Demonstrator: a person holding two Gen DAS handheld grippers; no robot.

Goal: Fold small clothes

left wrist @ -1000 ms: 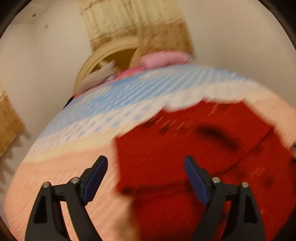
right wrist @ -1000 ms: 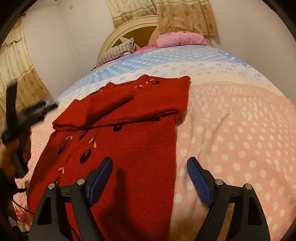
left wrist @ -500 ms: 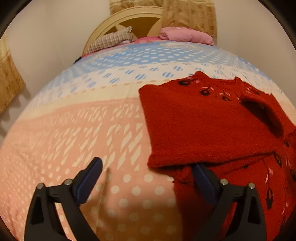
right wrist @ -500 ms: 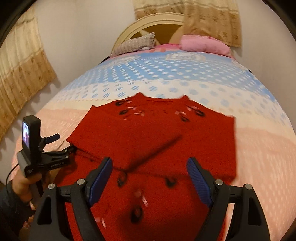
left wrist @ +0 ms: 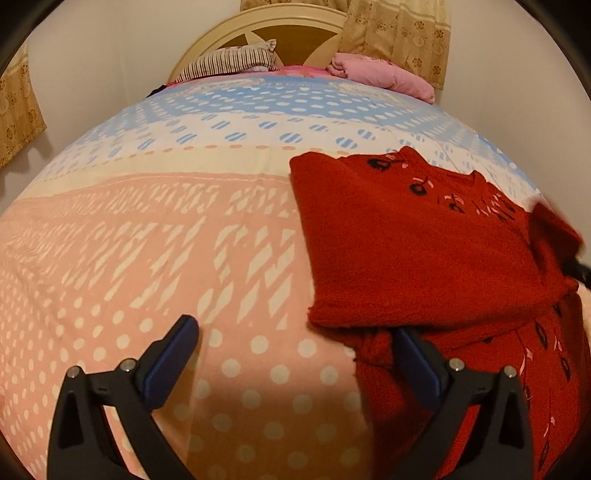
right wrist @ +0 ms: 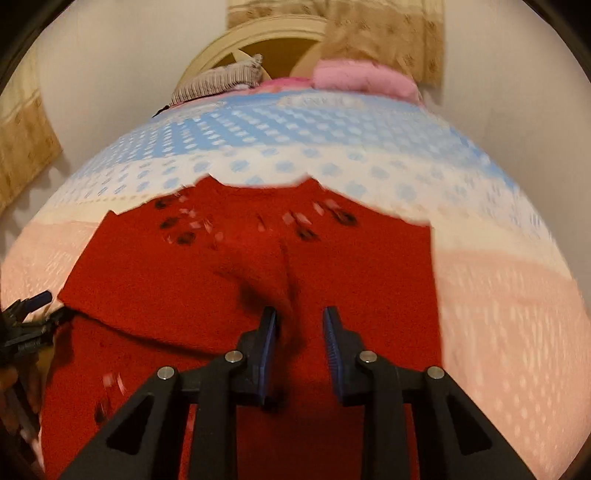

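A red knitted sweater [left wrist: 424, 258] with black flower trim lies on the dotted bedsheet [left wrist: 166, 240], its left sleeve folded across the chest. My left gripper [left wrist: 295, 330] stands wide open low over the sheet at the sweater's left edge, holding nothing; its right finger [left wrist: 413, 365] is beside the folded sleeve's hem. In the right wrist view the sweater [right wrist: 166, 288] fills the middle. My right gripper [right wrist: 300, 314] is over its chest with jaws closing. A raised fold of red knit [right wrist: 284, 273] runs in between them, and a narrow gap is still visible. The left gripper [right wrist: 29, 314] shows at that view's left edge.
At the bed's far end stands a cream headboard [left wrist: 280, 29], with a striped pillow [left wrist: 229, 64] and a pink pillow [left wrist: 380, 74] in front of it. Patterned curtains [left wrist: 399, 33] hang behind. White walls flank both sides of the bed. A hand [right wrist: 11, 380] holds the left gripper.
My right gripper moved from the sweater's right side to over its chest, and its jaws narrowed around a fold. My left gripper swung down to the sweater's left edge and settled there.
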